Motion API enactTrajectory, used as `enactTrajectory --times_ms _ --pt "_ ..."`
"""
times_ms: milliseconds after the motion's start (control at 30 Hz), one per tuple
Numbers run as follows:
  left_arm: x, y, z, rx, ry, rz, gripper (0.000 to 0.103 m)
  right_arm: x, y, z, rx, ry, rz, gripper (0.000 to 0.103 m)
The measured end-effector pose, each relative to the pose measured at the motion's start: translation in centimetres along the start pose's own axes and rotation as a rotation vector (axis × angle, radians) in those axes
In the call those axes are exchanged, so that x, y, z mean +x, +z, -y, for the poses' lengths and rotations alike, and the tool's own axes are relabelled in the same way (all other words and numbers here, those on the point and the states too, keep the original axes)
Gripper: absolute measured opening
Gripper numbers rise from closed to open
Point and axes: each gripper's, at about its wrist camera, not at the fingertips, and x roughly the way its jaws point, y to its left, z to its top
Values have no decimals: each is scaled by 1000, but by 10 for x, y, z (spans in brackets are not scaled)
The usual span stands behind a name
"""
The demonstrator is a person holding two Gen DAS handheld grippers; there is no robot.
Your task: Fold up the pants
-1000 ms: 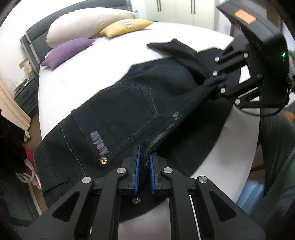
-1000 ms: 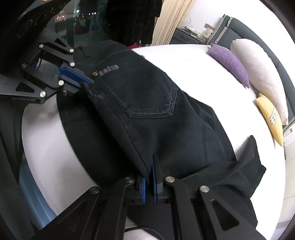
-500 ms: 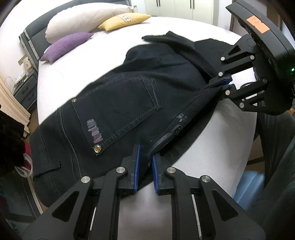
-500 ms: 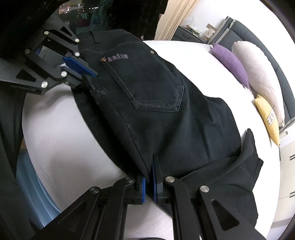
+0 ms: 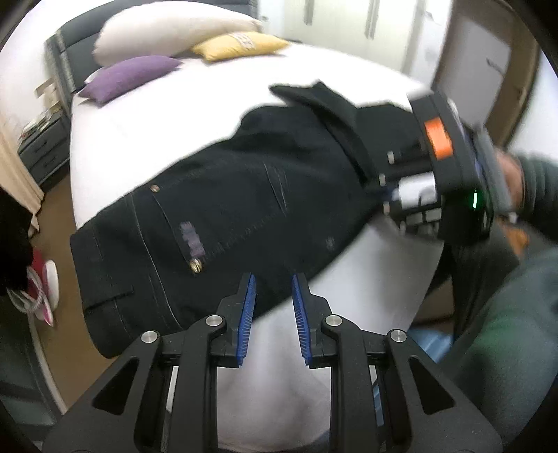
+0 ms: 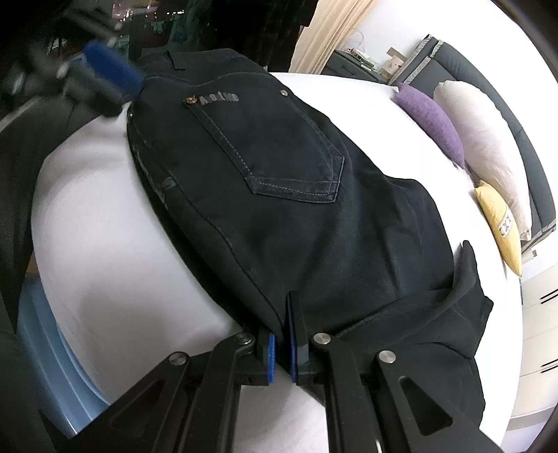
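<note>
Dark navy pants [image 5: 244, 195] lie folded lengthwise on the white bed [image 5: 167, 111], back pocket up. My left gripper [image 5: 273, 289] hovers just off the waist-end edge; its jaws are opening and nothing sits between the blue pads. In the right wrist view it is a blurred shape [image 6: 111, 76] beside the waistband. My right gripper [image 6: 283, 324] is shut on the folded edge of the pants [image 6: 296, 195] near the legs, with cloth pinched between its pads. It also shows at the far end of the pants in the left wrist view [image 5: 389, 195].
Purple [image 5: 132, 75], white [image 5: 167, 31] and yellow [image 5: 240, 45] pillows lie at the headboard. A dark nightstand [image 5: 42, 146] stands left of the bed. A person's hand and green sleeve [image 5: 516, 181] hold the right gripper. A blue bin [image 6: 45, 345] sits by the bed's edge.
My left gripper let go of the pants edge, opened and pulled up and back. The lifted edge now lies flat on the bed. The right gripper stays clamped on the cloth.
</note>
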Motion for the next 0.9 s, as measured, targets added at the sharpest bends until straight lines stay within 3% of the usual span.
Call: enactTrajectory --times_ms 200,367,400,433,500,600,767,900 --pt "28 44 -3 -78 -24 55 21 4 4 -6 25 -28 -6 9" --pt "103 64 -5 -140 -7 -93 21 2 -1 -5 89 -43 16 12" --pt "121 59 -7 -150 -4 -139 21 1 -2 -3 111 -42 17 19" --pt "125 57 -8 -157 -10 -123 21 -1 -4 1 132 -42 14 25" --pt "124 59 -11 -165 -19 -117 21 -8 -11 13 201 -36 17 49" --pt "120 67 -13 -174 -17 -125 21 -26 -25 43 361 43 44 63" --pt "110 104 -3 -167 -61 -39 21 -45 -40 113 604 93 84 66" --pt "142 130 -5 -190 -67 -62 21 -46 -34 175 723 65 123 66"
